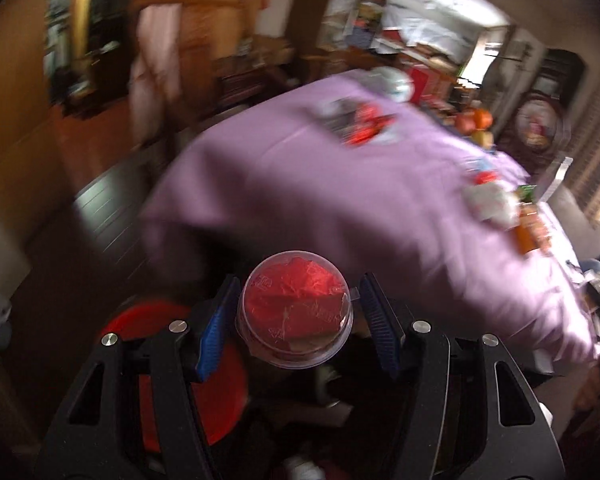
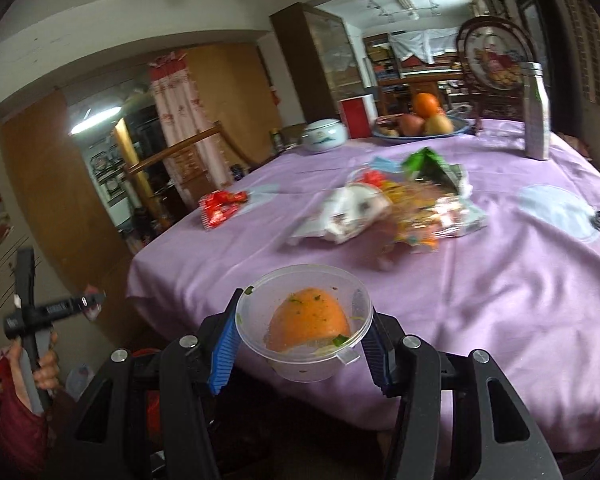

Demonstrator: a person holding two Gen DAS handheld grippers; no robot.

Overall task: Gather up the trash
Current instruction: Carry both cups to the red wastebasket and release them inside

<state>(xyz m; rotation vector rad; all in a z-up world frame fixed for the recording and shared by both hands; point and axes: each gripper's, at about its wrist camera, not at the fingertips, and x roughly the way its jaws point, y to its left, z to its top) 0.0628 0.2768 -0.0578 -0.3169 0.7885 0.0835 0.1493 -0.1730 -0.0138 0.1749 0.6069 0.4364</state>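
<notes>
In the left wrist view my left gripper (image 1: 298, 292) is shut on a clear plastic cup (image 1: 296, 320) stuffed with a red wrapper, held in the air off the table's corner. A red bin (image 1: 148, 320) stands on the floor just under it, to the left. My right gripper (image 2: 304, 304) is shut on a clear plastic bowl (image 2: 300, 364) with orange food scraps, held over the near edge of the purple-clothed table (image 2: 480, 300). Wrappers lie mid-table: a white one (image 2: 352, 208), a crinkly clear orange one (image 2: 428, 216), a green packet (image 2: 428, 164) and a red one (image 2: 220, 204).
A fruit bowl (image 2: 416, 120), a white lidded pot (image 2: 324, 136) and a silver bottle (image 2: 536, 116) stand at the table's far side. A person's hand (image 2: 44, 364) grips the other gripper's handle at the left. Dark floor (image 1: 100, 208) lies left of the table.
</notes>
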